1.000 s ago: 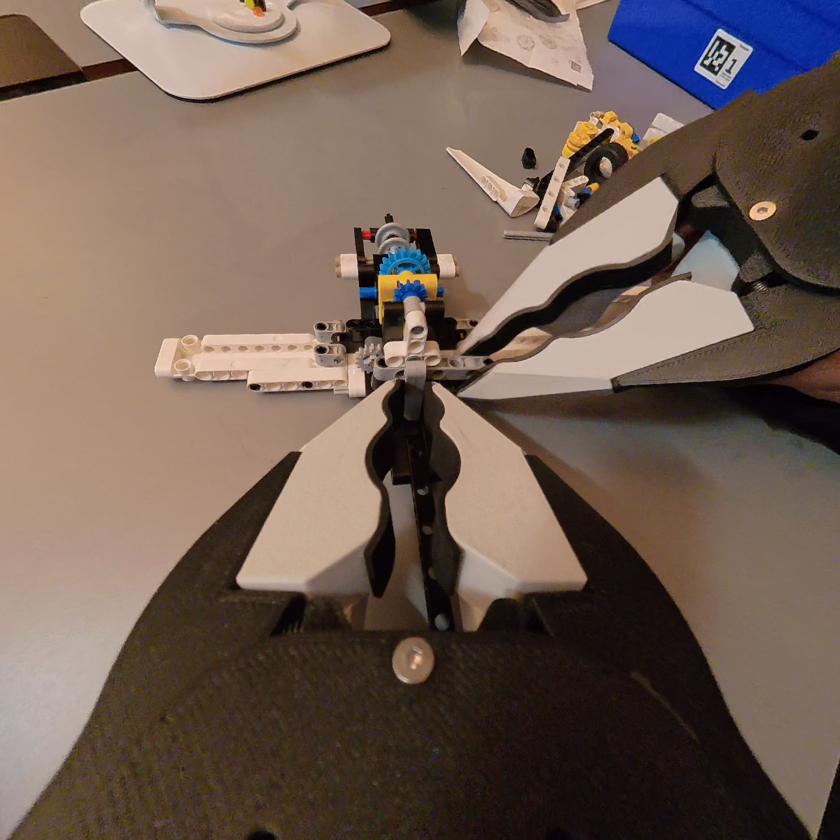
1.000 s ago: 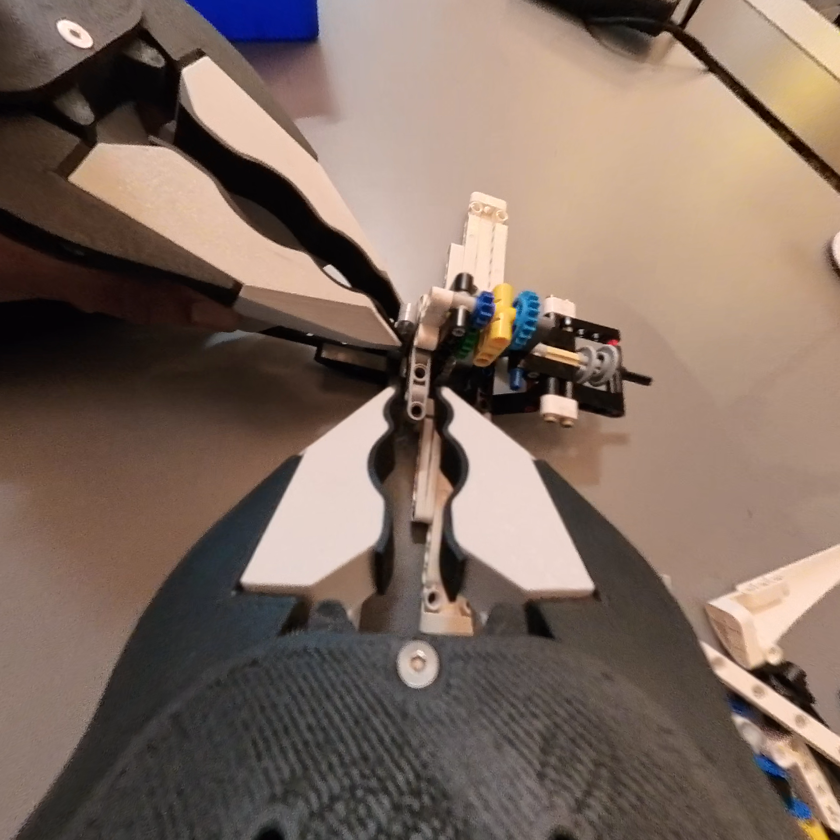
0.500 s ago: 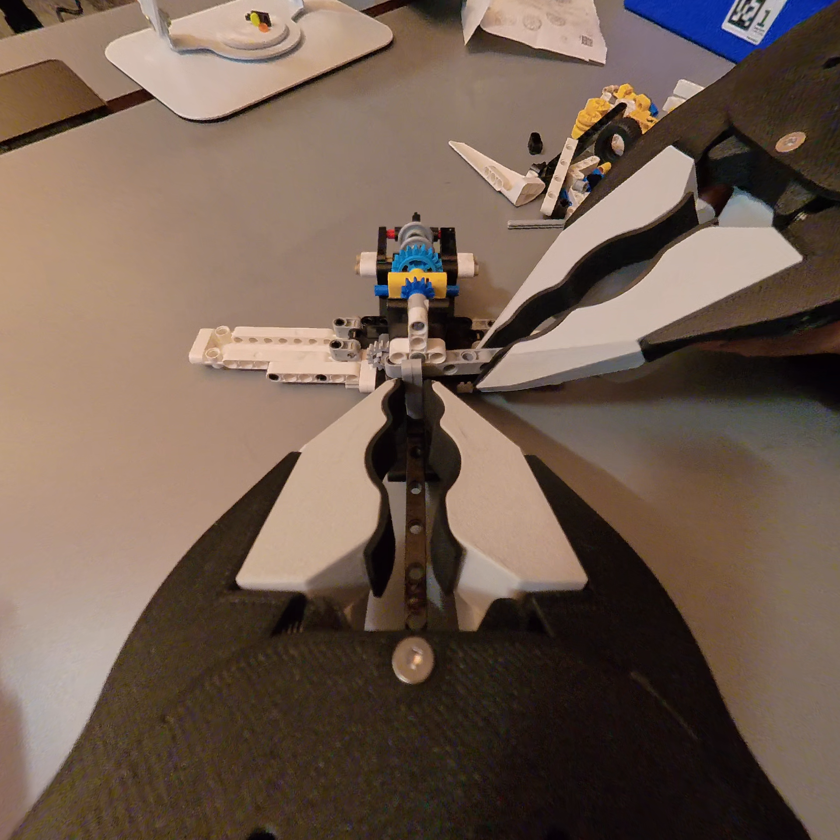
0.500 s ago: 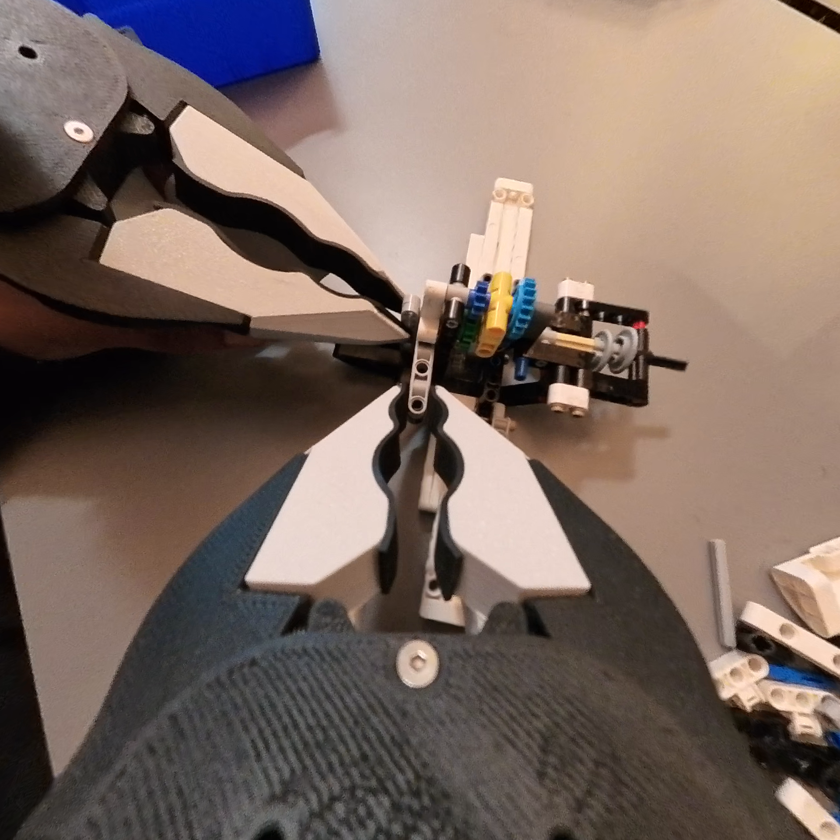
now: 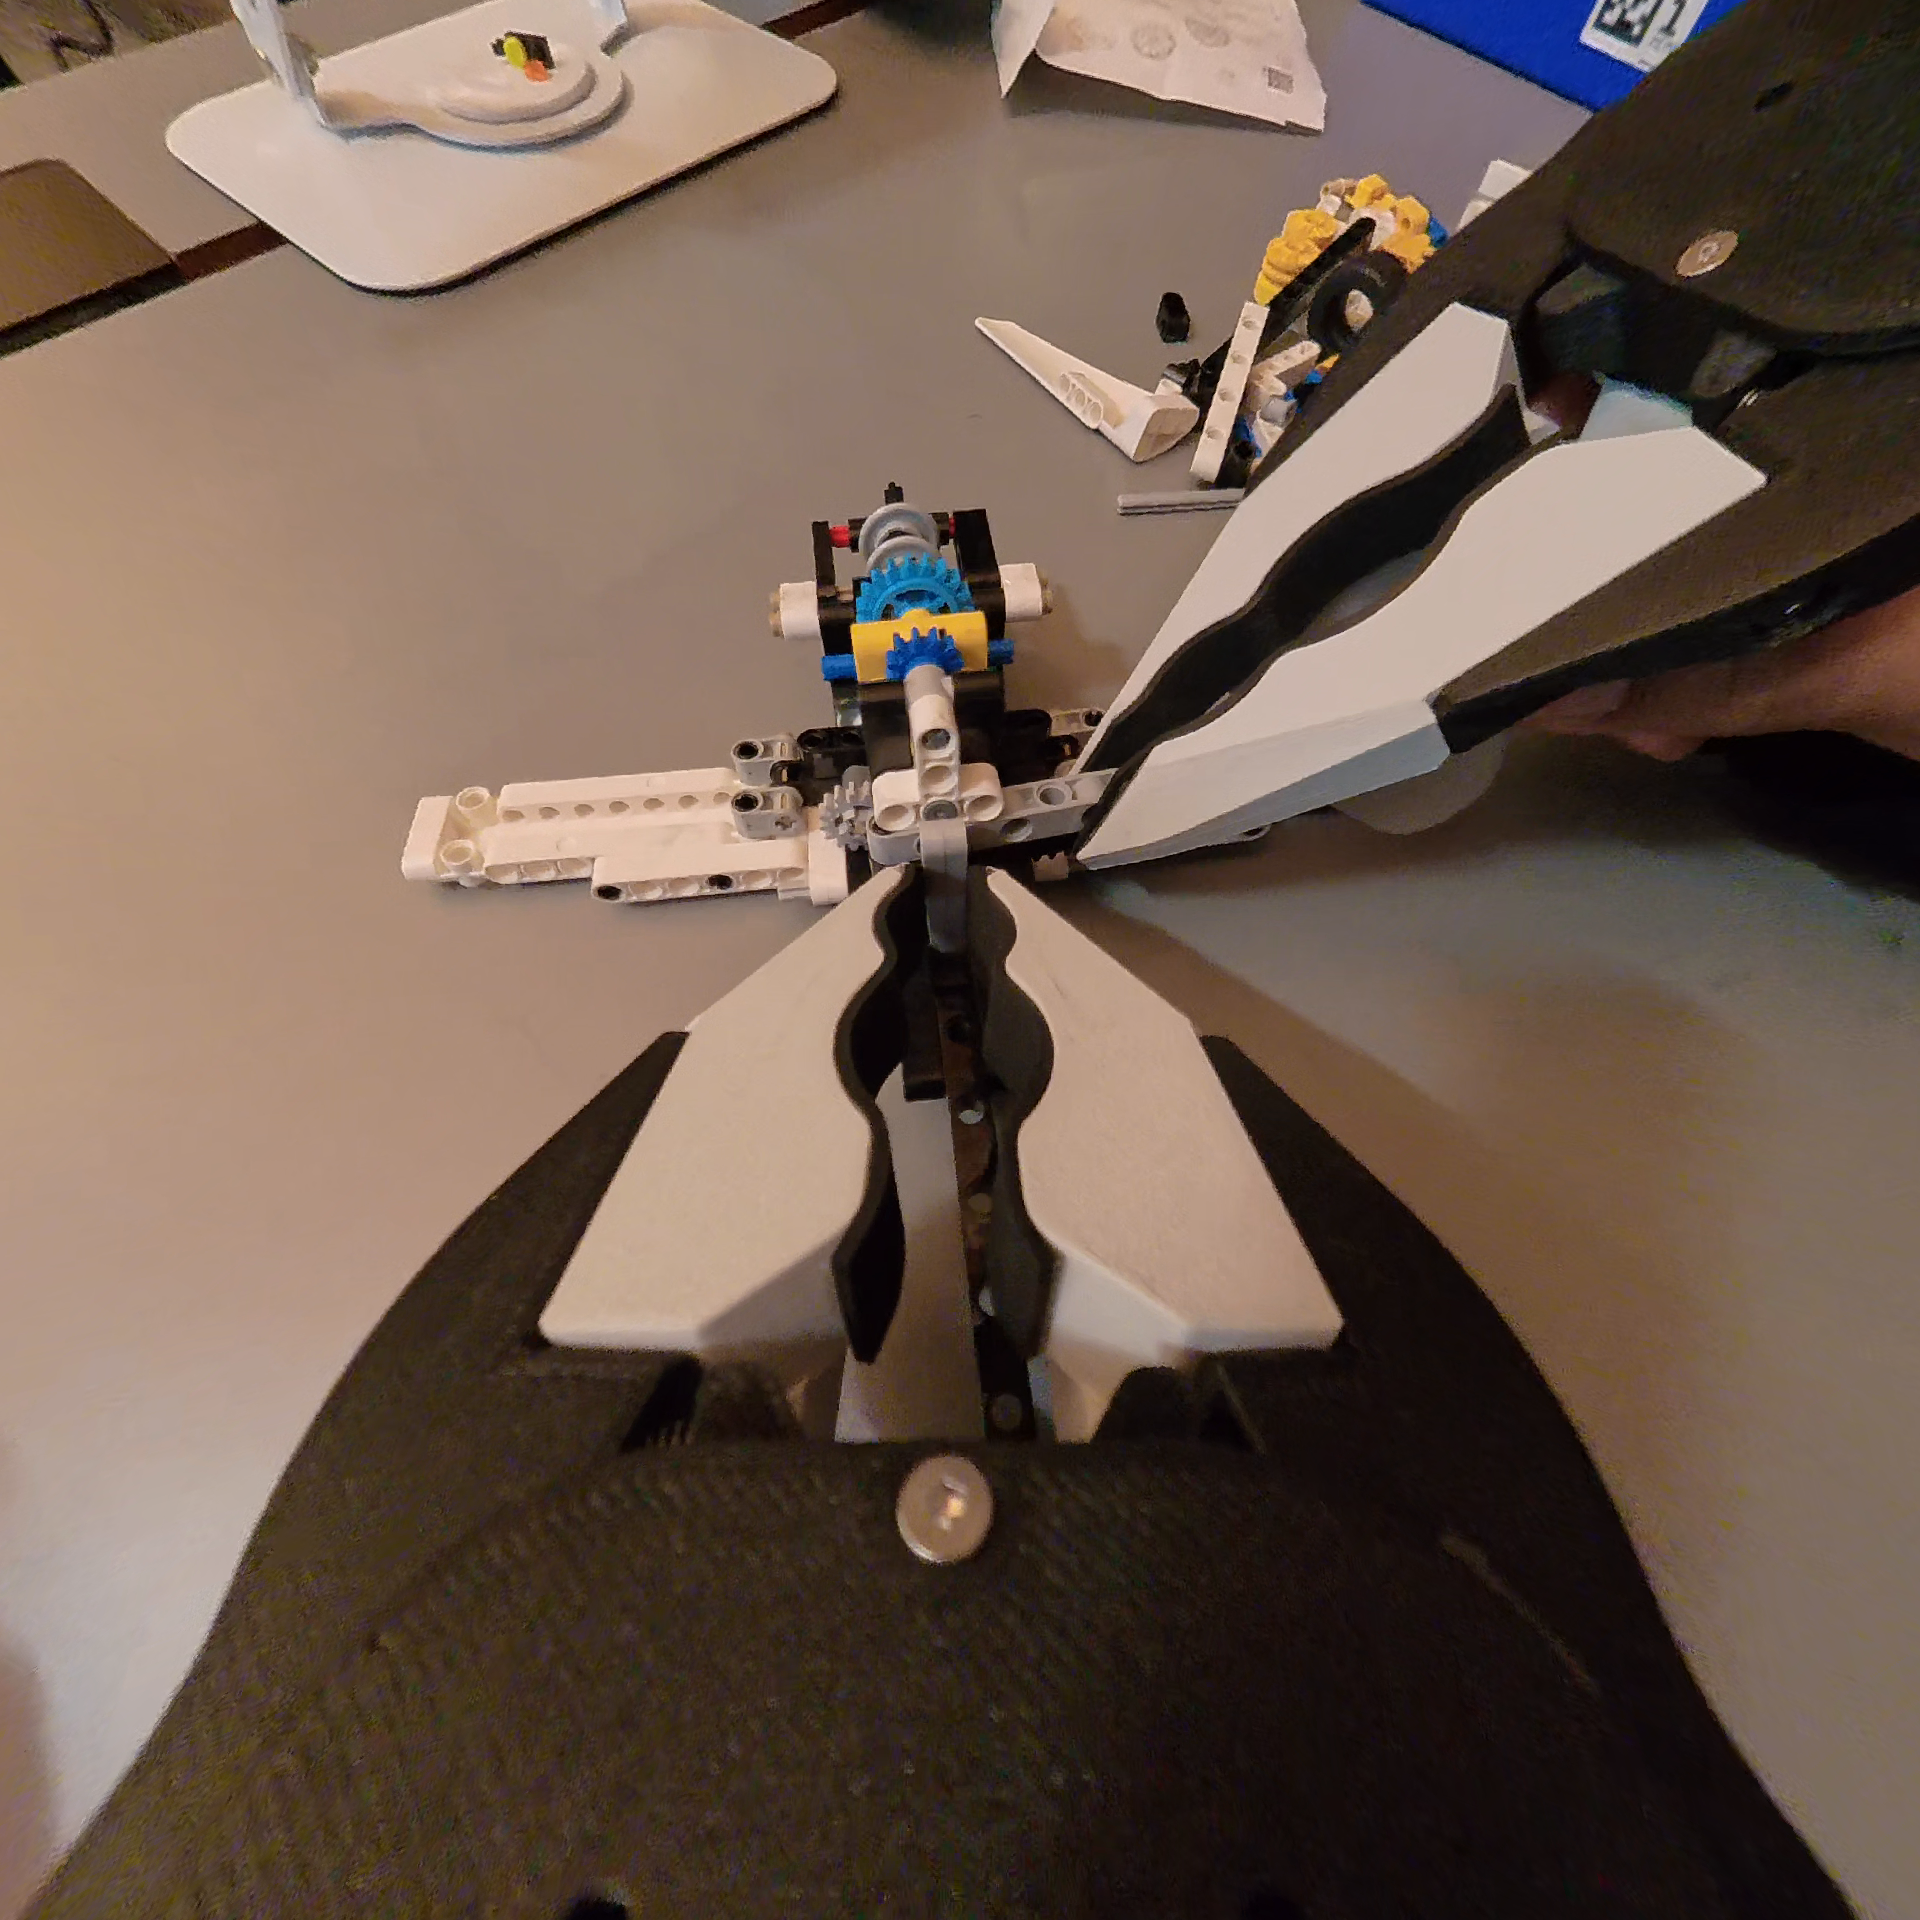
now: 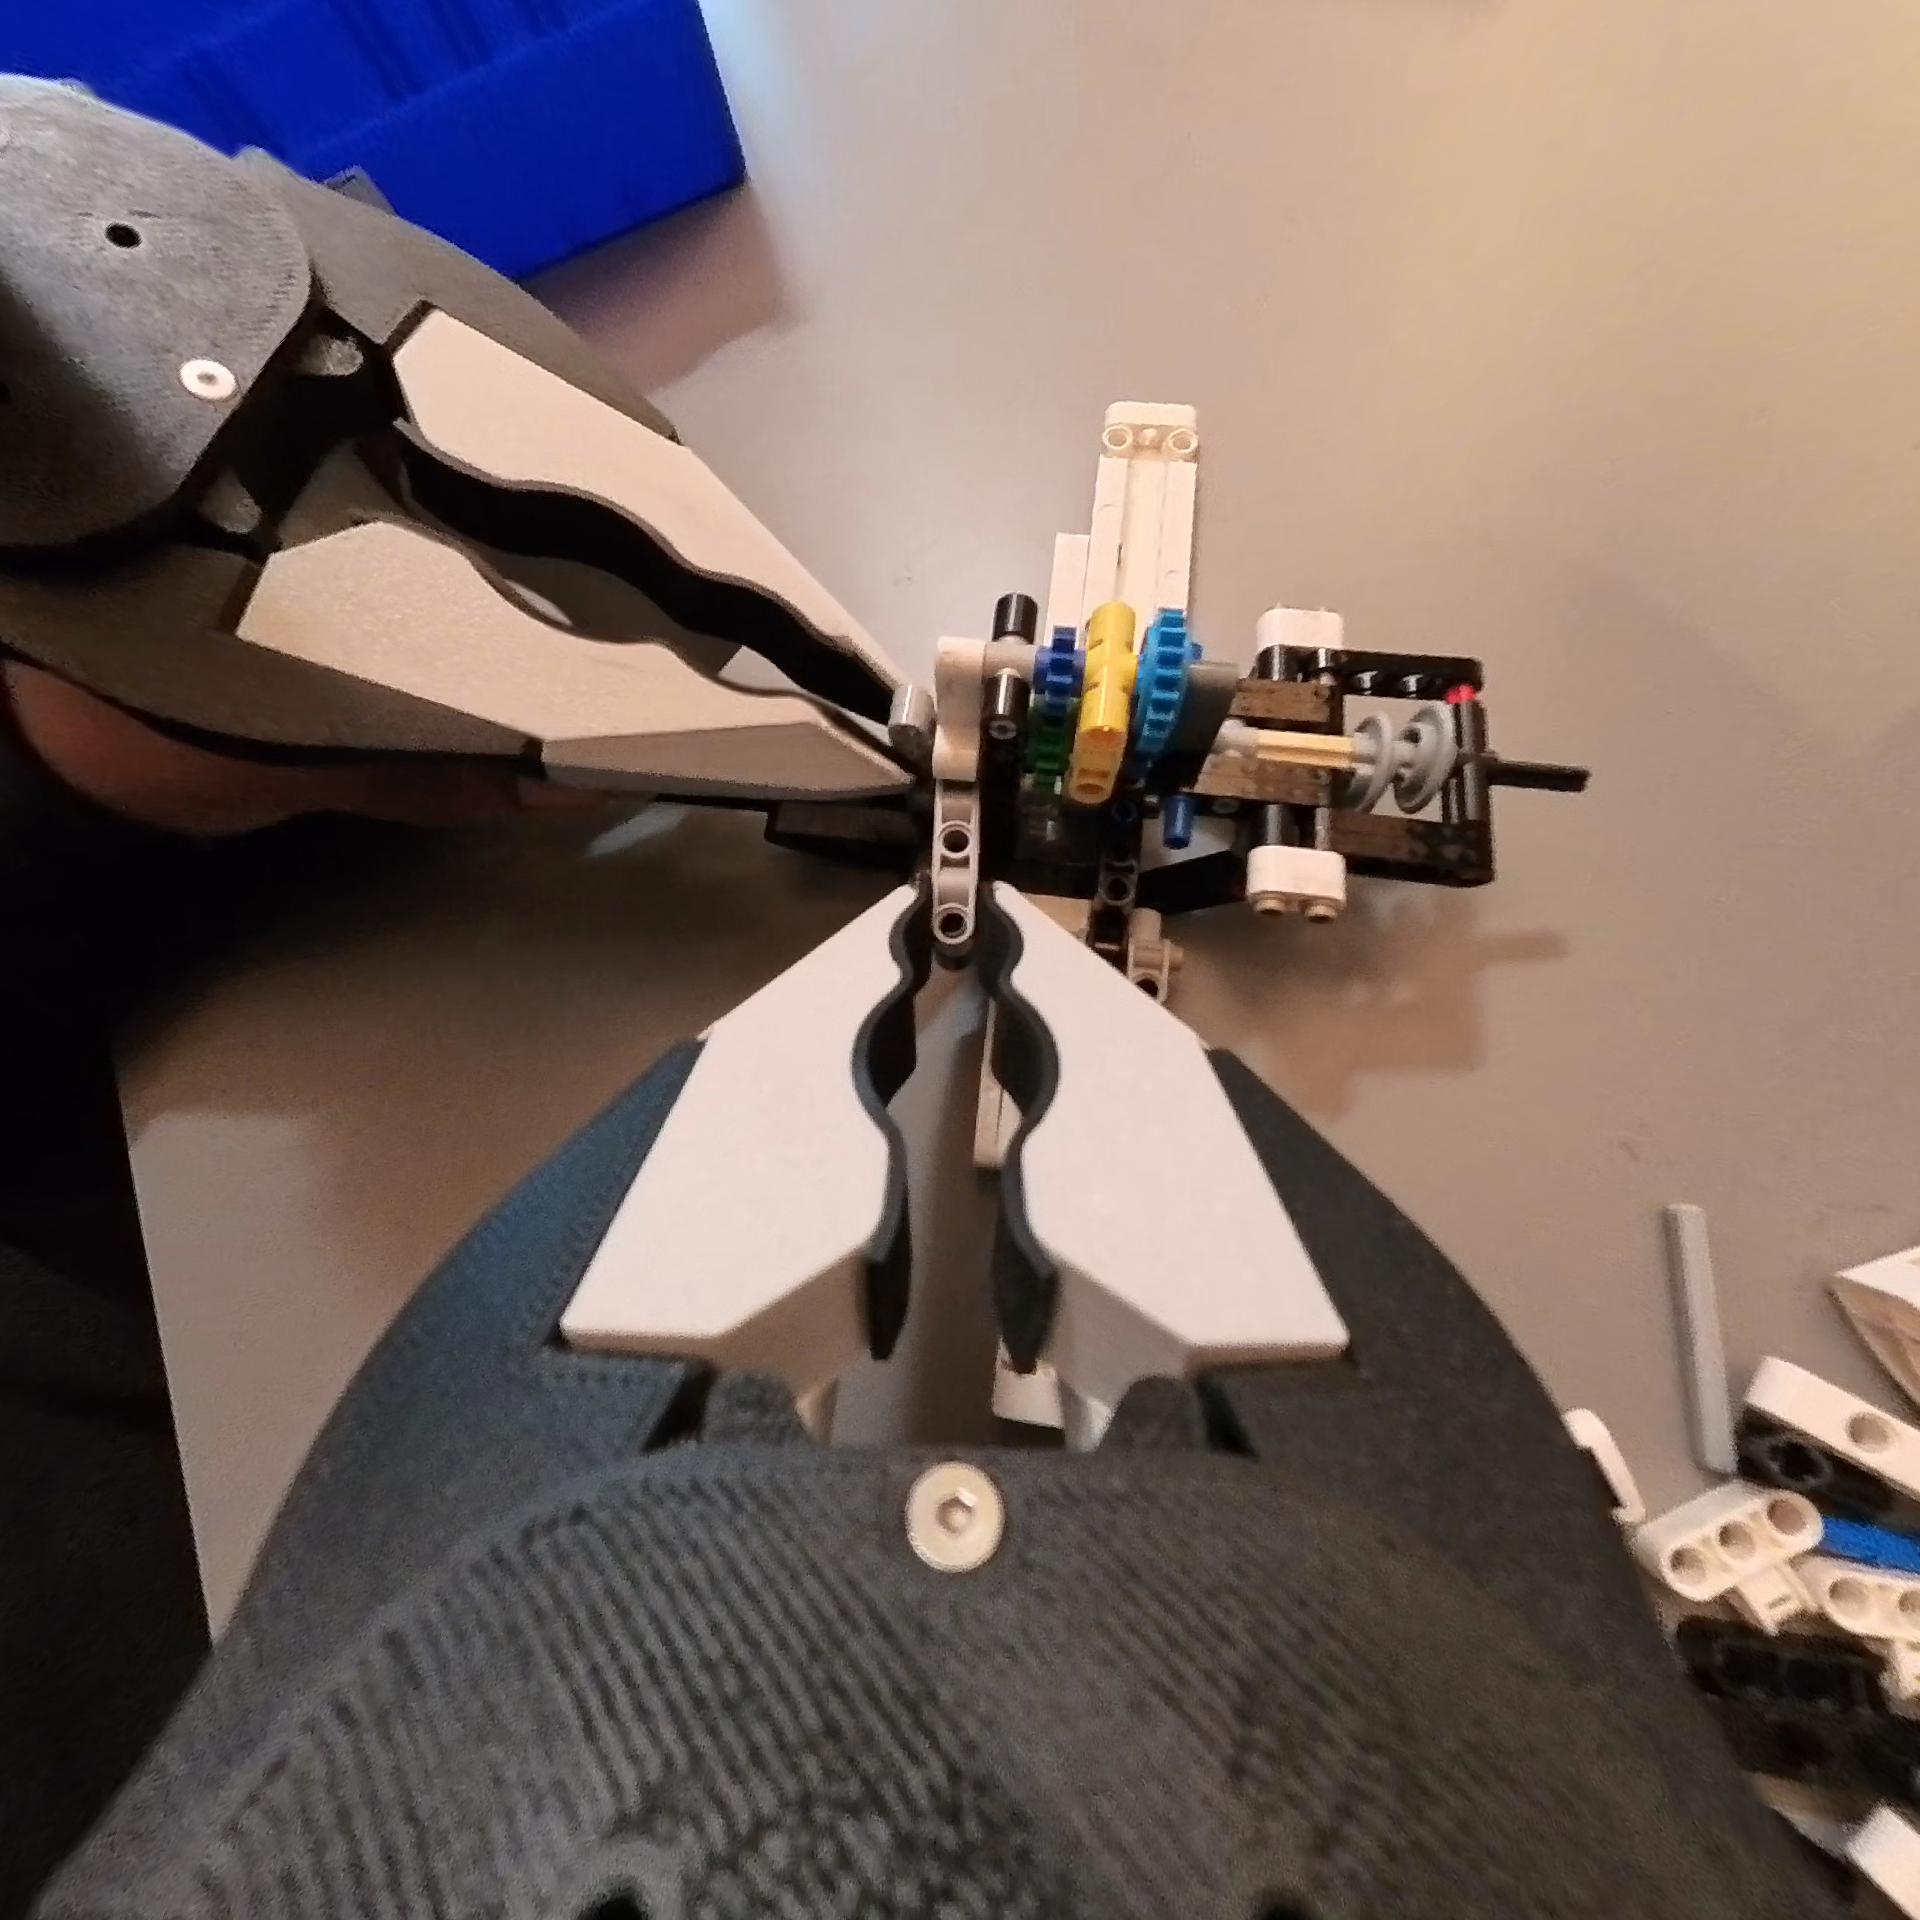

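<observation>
Sitting on the grey table (image 5: pixel 312 582), a toy brick model (image 5: pixel 914 665) with blue gears is pinched from two sides: the left gripper (image 5: pixel 943 894) clamps its grey stalk, the right gripper (image 6: pixel 954 920) clamps a grey holed bar (image 6: pixel 954 862). Loose bricks (image 5: pixel 1299 312) lie near a blue bin (image 6: pixel 499 114), contents unseen.

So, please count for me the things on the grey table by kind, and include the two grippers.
Grippers: 2 (left gripper, right gripper), each shut on a beam of the model
Brick model with gears: 1
Pile of loose brick parts: 1
Blue bin: 1
Paper sheet: 1
White flat stand: 1
Total: 7
</observation>
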Available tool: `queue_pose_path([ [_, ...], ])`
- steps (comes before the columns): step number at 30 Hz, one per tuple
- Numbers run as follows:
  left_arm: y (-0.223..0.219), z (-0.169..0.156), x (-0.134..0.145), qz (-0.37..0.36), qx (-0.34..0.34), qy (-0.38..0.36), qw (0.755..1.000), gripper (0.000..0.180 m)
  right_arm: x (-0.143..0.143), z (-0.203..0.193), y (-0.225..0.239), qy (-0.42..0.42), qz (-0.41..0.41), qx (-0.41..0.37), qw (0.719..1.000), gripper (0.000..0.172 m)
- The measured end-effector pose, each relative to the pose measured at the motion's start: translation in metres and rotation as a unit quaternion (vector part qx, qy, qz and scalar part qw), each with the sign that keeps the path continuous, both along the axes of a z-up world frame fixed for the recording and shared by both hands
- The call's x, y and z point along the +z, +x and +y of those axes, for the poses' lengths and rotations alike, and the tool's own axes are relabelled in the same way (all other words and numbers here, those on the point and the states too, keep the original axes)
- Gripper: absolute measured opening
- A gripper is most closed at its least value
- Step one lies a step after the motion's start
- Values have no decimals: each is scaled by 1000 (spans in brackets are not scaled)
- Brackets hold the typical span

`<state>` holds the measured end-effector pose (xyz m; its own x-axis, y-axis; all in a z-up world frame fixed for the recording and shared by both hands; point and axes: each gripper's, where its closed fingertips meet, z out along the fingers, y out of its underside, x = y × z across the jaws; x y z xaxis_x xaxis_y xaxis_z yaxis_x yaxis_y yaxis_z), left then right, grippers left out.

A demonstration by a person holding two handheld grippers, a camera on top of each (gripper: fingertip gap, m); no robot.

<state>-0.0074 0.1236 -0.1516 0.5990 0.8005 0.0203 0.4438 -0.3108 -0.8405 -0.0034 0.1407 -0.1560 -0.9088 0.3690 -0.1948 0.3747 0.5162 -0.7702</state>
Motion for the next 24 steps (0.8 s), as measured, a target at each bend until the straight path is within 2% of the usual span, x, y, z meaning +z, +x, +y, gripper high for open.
queue_pose_path([
  [5,0,0,3,-10,-7,27,1000,6,1,0,0,-5,1,4,1000,6],
  [11,-4,-15,17,-34,13,149,988,14,-1,6,-8,0,17,-6,1000,6],
  [14,-6,-19,18,-49,21,184,982,14,-1,6,-8,3,28,-3,1000,6],
  [24,-4,-15,14,-69,11,187,980,14,-2,6,-10,21,71,4,997,6],
])
